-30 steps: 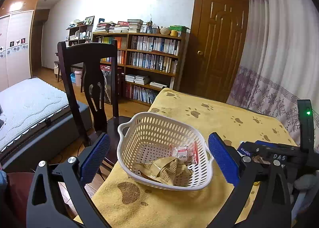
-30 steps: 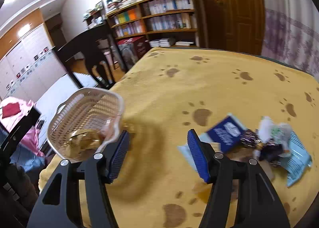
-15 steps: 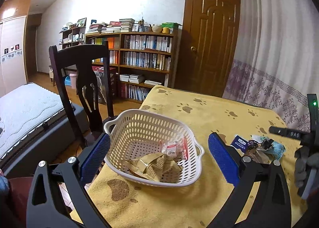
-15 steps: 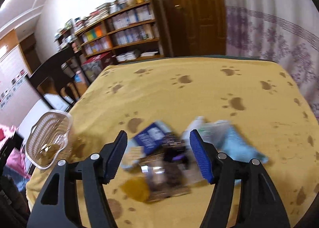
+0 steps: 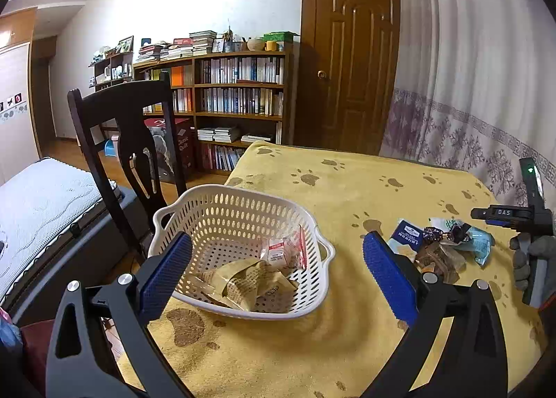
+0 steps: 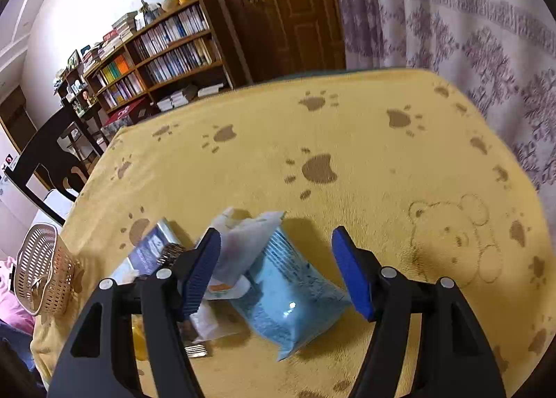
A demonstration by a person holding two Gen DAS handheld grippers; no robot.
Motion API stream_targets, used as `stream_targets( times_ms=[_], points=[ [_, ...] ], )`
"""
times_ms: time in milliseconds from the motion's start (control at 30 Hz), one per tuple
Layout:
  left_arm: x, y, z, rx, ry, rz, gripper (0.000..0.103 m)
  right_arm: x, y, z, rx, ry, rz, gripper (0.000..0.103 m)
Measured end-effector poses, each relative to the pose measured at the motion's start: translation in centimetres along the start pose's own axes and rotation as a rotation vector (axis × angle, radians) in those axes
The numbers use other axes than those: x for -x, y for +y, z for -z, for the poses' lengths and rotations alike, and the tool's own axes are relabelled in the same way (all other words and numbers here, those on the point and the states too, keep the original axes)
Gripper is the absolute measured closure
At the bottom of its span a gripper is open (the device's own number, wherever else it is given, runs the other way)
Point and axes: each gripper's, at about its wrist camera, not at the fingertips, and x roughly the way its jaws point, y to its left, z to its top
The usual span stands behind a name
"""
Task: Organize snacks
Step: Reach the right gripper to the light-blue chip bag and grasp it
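The left gripper (image 5: 276, 271) is standing wide open above the near edge of the yellow paw-print tablecloth (image 5: 347, 189), holding nothing, its blue ribbed pads (image 5: 389, 274) spread to either side of the white perforated plastic basket (image 5: 243, 210). The basket is sitting on the cloth at about 11 o'clock from the gripper's middle, near the table's left edge, and it is holding crumpled tan paper wrappers (image 5: 243, 281) and a small clear packet with red print (image 5: 283, 252). At 3 o'clock from the basket, well apart from it, a loose pile of snacks is lying on the cloth: a dark blue packet (image 5: 408, 233), foil-wrapped sweets (image 5: 448, 233) and a light blue crinkled bag (image 5: 481, 245).

The right gripper (image 6: 276, 271) is also spread open and empty, hovering over that pile. The light blue crinkled bag (image 6: 285, 293) is lying between its fingers, apart from both pads. A white translucent wrapper (image 6: 243, 241) is lying at 10 o'clock from the bag, overlapping it. The dark blue packet (image 6: 149, 248) is lying at 9 o'clock, beyond the left finger. A dark wooden chair (image 5: 128, 127) is standing beside the basket.
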Motion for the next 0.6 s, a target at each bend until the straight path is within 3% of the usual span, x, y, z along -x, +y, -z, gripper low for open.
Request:
stream_targets(
  times_ms=[233,600],
  points=[
    [-0.2,-0.4,0.2,-0.005,0.006,0.0,0.003,-2.0,-0.9,1.4,0.013,0.071,-0.051,0.035],
    [-0.4,-1.5,0.5,-0.034,0.014,0.012,0.003,0.0,1.2,4.7,0.199,0.105,-0.09,0.027]
  ],
)
